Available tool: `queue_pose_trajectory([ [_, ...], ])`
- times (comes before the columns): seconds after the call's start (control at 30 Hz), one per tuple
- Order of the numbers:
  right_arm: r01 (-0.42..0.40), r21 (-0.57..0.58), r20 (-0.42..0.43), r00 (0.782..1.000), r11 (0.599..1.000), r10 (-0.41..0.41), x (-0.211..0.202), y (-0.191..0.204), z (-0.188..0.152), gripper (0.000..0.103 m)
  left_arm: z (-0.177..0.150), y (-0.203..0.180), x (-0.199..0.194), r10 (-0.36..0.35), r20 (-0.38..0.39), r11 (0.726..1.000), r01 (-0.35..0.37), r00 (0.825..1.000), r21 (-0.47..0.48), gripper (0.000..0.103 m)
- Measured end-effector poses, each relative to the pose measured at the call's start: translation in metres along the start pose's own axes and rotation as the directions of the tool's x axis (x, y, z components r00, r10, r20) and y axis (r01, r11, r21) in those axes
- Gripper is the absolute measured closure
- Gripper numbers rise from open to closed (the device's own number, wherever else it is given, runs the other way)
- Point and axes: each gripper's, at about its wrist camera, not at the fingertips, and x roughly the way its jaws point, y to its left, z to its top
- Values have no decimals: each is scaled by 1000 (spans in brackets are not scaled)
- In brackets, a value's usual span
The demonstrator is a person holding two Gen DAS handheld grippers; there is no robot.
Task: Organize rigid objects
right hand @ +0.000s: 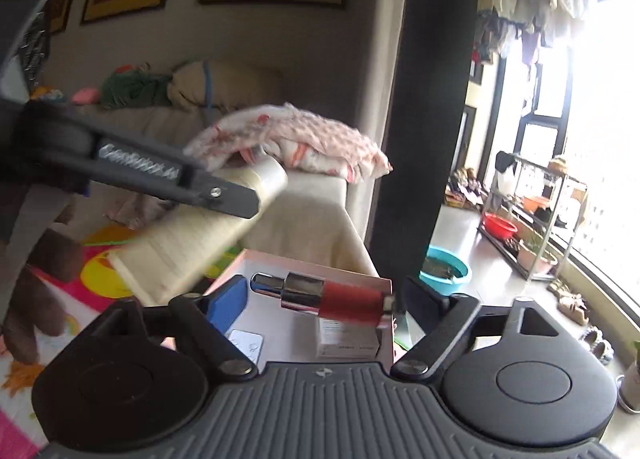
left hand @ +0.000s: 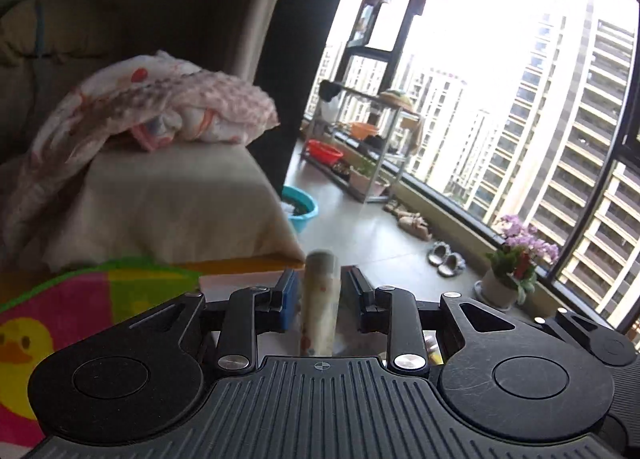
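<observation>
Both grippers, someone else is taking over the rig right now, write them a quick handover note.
Left gripper: shut on a cream tube, lifted off the surface; the right wrist view shows the same tube tilted in the air.
Right gripper: a red and silver bottle lies crosswise between its pads; whether they press on it is unclear.
Below: a white box holding a small carton and a flat white item.
Done: both items picked up.
Left: set each down, probably in the box, then release.
</observation>
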Motion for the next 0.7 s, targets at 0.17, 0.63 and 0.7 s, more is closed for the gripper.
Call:
queue_pose_trajectory([
  [0.17, -59, 21, -104, 993, 998, 60, 2, -2, -50, 16, -33, 51, -3, 66, -30, 997, -68, 997, -40, 72],
  [0.63, -222, 67, -273, 933, 973, 232, 38, 64, -95, 42, -47, 145, 11, 160, -28, 956, -162, 987, -244, 72],
  [0.7, -222, 4, -258, 942, 975, 215, 39, 86, -95, 41, -27, 146, 37, 141, -32, 961, -144, 990, -236, 72],
])
